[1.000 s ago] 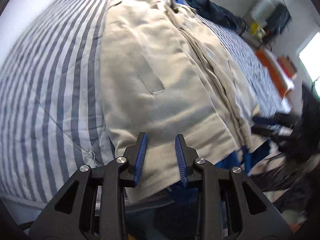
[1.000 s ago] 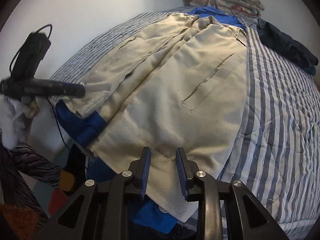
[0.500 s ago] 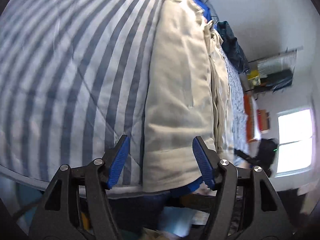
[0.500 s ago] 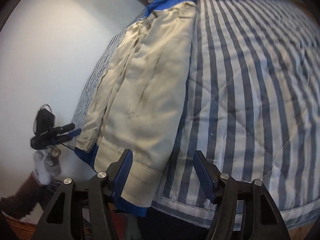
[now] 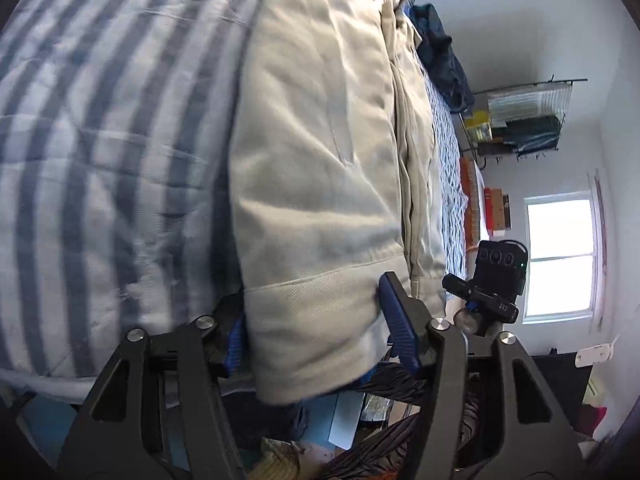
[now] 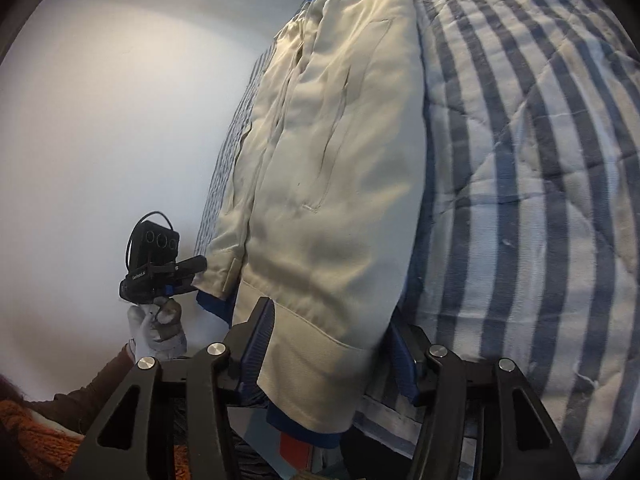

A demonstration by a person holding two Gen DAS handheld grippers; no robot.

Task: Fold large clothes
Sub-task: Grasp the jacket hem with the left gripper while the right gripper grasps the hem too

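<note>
A beige jacket [image 5: 320, 152] lies lengthwise on a bed covered by a blue-and-white striped quilt [image 5: 100, 140], its bottom hem hanging over the bed's near edge at the lower middle of both views. In the left wrist view the jacket runs from the top centre down to the lower centre, with the quilt filling the left half of the frame.

The left gripper [image 5: 316, 332] has its 2 blue-padded fingers spread wide, 1 on each side of the hem corner, with the cloth between them; neither pad presses the fabric flat. The right gripper [image 6: 332, 344] is likewise spread, its 2 fingers straddling the opposite hem corner, and whether the pads touch the cloth I cannot tell.

In the right wrist view the jacket [image 6: 340, 160] fills the centre, the quilt [image 6: 520, 160] the right half, and a blue lining [image 6: 212, 304] shows under the hem at the lower left. There, a gloved hand [image 6: 156, 332] holds the other gripper against a plain white wall [image 6: 100, 120].

In the left wrist view, a dark garment [image 5: 444, 56] lies on the bed at the upper right, with a wire rack [image 5: 524, 120] and a bright window [image 5: 560, 260] at the right edge.
</note>
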